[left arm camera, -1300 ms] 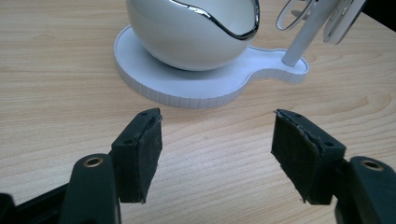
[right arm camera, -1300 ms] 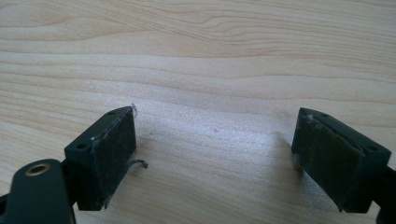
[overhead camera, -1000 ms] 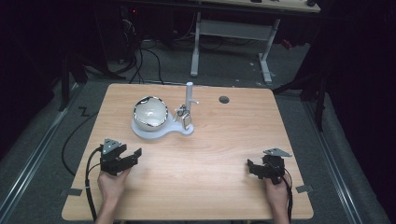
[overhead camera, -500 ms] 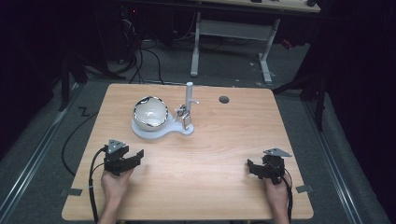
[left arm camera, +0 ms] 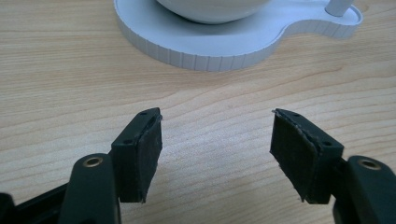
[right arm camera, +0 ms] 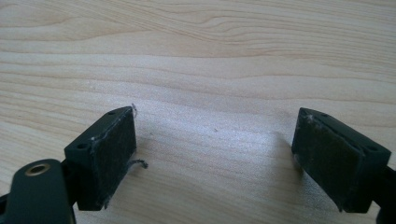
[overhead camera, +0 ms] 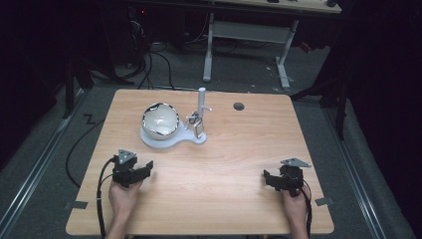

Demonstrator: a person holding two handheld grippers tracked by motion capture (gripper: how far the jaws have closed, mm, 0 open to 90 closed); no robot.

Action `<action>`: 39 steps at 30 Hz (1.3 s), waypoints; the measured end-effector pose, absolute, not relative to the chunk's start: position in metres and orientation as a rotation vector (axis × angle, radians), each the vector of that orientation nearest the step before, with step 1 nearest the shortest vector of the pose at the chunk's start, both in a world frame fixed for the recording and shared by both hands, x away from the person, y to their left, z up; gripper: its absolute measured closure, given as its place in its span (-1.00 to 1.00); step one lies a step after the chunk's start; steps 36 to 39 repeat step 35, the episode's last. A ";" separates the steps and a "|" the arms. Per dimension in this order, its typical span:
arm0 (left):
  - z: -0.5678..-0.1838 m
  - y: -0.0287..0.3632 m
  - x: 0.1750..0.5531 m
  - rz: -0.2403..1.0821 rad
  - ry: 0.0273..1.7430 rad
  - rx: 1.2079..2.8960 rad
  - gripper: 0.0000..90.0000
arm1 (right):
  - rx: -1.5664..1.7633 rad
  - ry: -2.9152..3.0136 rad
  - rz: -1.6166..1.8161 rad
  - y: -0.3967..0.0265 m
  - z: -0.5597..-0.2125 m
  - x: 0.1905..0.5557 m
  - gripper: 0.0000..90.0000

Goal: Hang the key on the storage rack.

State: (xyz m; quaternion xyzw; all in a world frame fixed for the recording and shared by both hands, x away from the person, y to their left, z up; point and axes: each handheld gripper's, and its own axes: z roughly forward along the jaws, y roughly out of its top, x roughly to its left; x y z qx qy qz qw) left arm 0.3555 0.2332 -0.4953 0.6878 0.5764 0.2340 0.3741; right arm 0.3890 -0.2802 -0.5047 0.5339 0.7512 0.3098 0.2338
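Left claw point(overhead camera: 144, 168) slightly nearer table point(overhead camera: 224, 199) front edge, empty.

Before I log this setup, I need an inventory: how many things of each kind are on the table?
White stand, with post and hanging clip: 1
Bowl on the stand: 1
Handheld grippers, left gripper and right gripper, both open and holding nothing: 2
Total: 4

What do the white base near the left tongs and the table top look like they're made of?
The white base looks like matte plastic, possibly 3D-printed: its edge shows fine, even vertical ribs. The table top looks like light wood or wood-look laminate with a smooth satin finish: grain lines run across it and it shows a soft sheen.
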 end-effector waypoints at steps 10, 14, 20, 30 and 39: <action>-0.501 0.229 0.359 0.619 1.479 1.803 -0.24 | 1.466 2.062 0.851 -0.280 -0.505 0.389 -0.69; -0.502 0.227 0.360 0.628 1.479 1.813 -0.25 | 1.466 2.063 0.850 -0.280 -0.505 0.389 -0.69; -0.507 0.223 0.363 0.644 1.486 1.856 -0.25 | 1.466 2.062 0.851 -0.280 -0.505 0.389 -0.69; -0.508 0.217 0.361 0.650 1.450 1.893 -0.33 | 1.466 2.061 0.851 -0.280 -0.505 0.389 -0.69; -0.509 0.217 0.361 0.648 1.450 1.893 -0.34 | 1.466 2.061 0.851 -0.280 -0.505 0.389 -0.69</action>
